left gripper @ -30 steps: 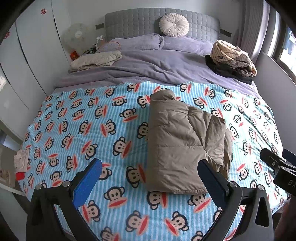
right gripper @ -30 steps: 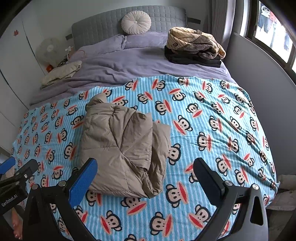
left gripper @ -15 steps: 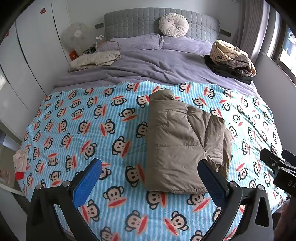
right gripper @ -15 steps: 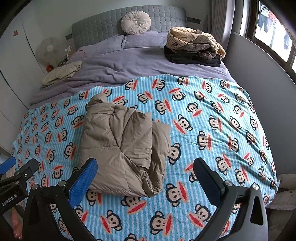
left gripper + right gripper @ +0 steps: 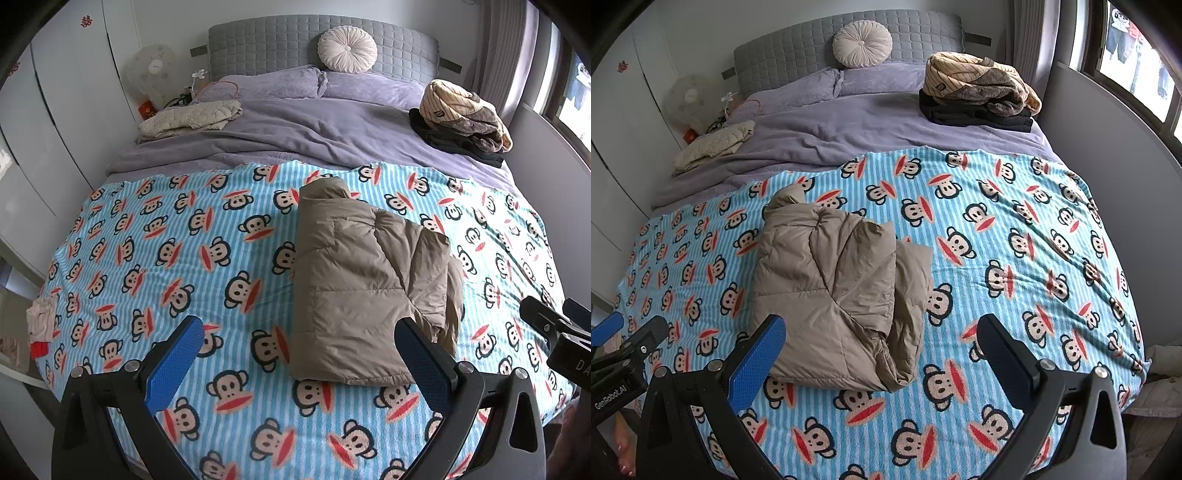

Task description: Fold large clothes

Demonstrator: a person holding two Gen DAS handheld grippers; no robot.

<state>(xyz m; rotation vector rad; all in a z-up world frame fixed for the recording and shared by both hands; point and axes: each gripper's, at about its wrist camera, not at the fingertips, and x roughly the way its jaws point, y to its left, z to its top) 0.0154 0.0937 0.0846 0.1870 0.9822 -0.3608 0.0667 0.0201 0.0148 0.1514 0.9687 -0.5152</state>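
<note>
Two grippers, both with fingers spread wide, nothing held. Landmark is the jacket (image 5: 369, 291), tan, puffy, folded into a compact bundle, lying on the monkey blanket (image 5: 166, 240) that covers the near half of the bed.

Left wrist view, left to right: small pinkish cloth (image 5: 42, 323) at the blanket's edge, far left of the jacket. Fan (image 5: 151, 75) and a beige folded garment (image 5: 188, 120) sit up-left of the jacket, the garment on the purple duvet (image 5: 295, 136). Left gripper (image 5: 299, 350) hovers over the near edge of the blanket, its blue pads apart; the right-hand finger overlaps the jacket's near right corner in view, contact cannot be told. Round cushion (image 5: 347, 48) leans on the grey headboard (image 5: 277, 40), straight behind the jacket. Stack of clothes (image 5: 465, 114), striped cream on top and black below, lies up-right of the jacket. Tip of the other gripper shows right of the jacket at the frame edge.

Right wrist view: tip of the left gripper shows far left of the jacket (image 5: 842, 295). Right gripper (image 5: 882, 347) hovers near the jacket's front edge, left finger just in front of its near left corner, right finger well apart to the right over bare blanket (image 5: 1034, 240). Window (image 5: 1137, 44) is far up-right of the jacket.
</note>
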